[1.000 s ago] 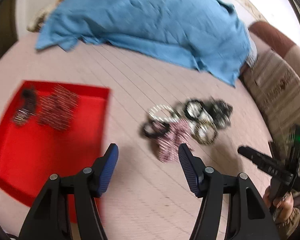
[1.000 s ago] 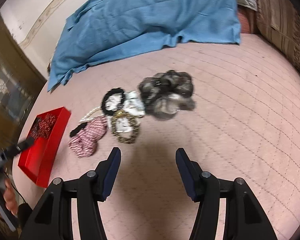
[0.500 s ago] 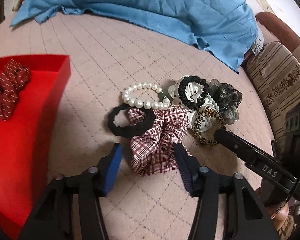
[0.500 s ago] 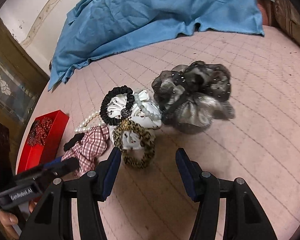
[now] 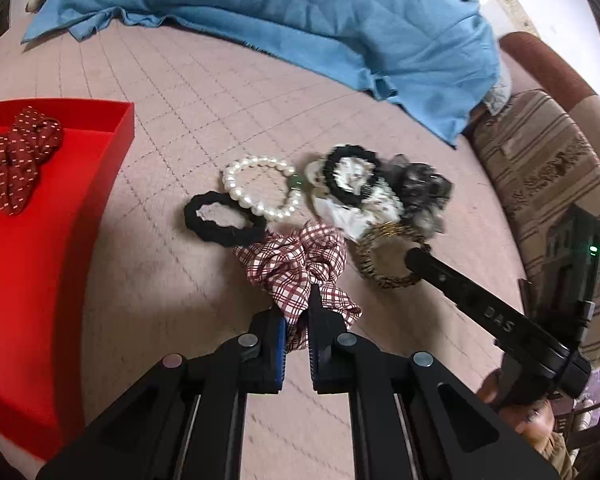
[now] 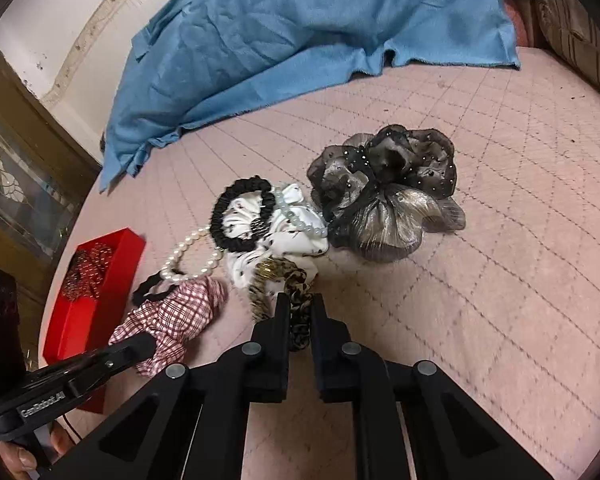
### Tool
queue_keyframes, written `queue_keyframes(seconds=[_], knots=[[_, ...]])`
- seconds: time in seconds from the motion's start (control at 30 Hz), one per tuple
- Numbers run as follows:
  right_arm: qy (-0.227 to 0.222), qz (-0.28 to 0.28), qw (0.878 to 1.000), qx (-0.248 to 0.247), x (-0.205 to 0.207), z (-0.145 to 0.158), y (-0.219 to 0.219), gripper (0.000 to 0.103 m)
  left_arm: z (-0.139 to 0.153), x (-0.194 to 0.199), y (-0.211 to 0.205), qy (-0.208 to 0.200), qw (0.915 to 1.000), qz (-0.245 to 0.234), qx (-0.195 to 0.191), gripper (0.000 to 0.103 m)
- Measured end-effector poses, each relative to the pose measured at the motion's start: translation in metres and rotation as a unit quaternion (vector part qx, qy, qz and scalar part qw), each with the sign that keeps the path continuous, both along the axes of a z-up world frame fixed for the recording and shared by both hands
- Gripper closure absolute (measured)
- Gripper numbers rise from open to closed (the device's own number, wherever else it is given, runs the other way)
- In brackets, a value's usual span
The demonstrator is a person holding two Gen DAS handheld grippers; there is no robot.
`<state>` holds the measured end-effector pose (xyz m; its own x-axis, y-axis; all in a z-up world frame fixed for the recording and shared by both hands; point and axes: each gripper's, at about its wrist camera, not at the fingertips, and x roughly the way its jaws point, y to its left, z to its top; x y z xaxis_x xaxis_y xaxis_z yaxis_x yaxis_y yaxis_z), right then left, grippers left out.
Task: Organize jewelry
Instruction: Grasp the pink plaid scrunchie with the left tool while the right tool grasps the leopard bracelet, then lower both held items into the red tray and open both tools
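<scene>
Both grips made, lift comes next.
We have the left gripper [image 5: 297,322] pinched nearly shut on the plaid scrunchie [image 5: 300,264] at frame centre, and the right gripper [image 6: 300,316] pinched on the leopard scrunchie [image 6: 296,300] at centre. Next we likely lift clear of the pearl bracelet [image 5: 262,190] and carry to the red tray [image 5: 56,248] at the left edge.
</scene>
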<state>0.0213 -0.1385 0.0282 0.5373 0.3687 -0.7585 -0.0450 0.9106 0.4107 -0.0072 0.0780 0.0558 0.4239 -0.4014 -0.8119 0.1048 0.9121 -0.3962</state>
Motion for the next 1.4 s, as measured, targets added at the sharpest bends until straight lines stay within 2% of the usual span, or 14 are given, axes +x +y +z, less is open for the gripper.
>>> queue_keyframes(seconds=[0.13, 0.43, 0.9, 1.17, 1.4], knots=[[-0.007, 0.002, 1.000, 0.006, -0.016, 0.011, 0.000, 0.093, 0.020, -0.022, -0.001, -0.018, 0.9998, -0.011, -0.006, 0.095], [-0.037, 0.009, 0.999, 0.010, -0.050, 0.042, 0.003, 0.093, 0.059, -0.064, 0.001, -0.072, 0.9967, -0.022, 0.030, 0.095], [-0.069, 0.041, 0.997, 0.004, -0.080, 0.079, 0.035, 0.093, 0.086, -0.098, 0.070, -0.111, 0.9894, 0.057, 0.075, 0.095], [-0.082, 0.077, 0.993, -0.035, -0.086, 0.093, 0.079, 0.093, 0.087, -0.109, 0.117, -0.118, 0.9824, 0.113, 0.091, 0.095], [-0.076, 0.122, 0.989, -0.042, -0.084, 0.098, 0.128, 0.093, 0.083, -0.110, 0.147, -0.125, 0.9760, 0.140, 0.110, 0.094]])
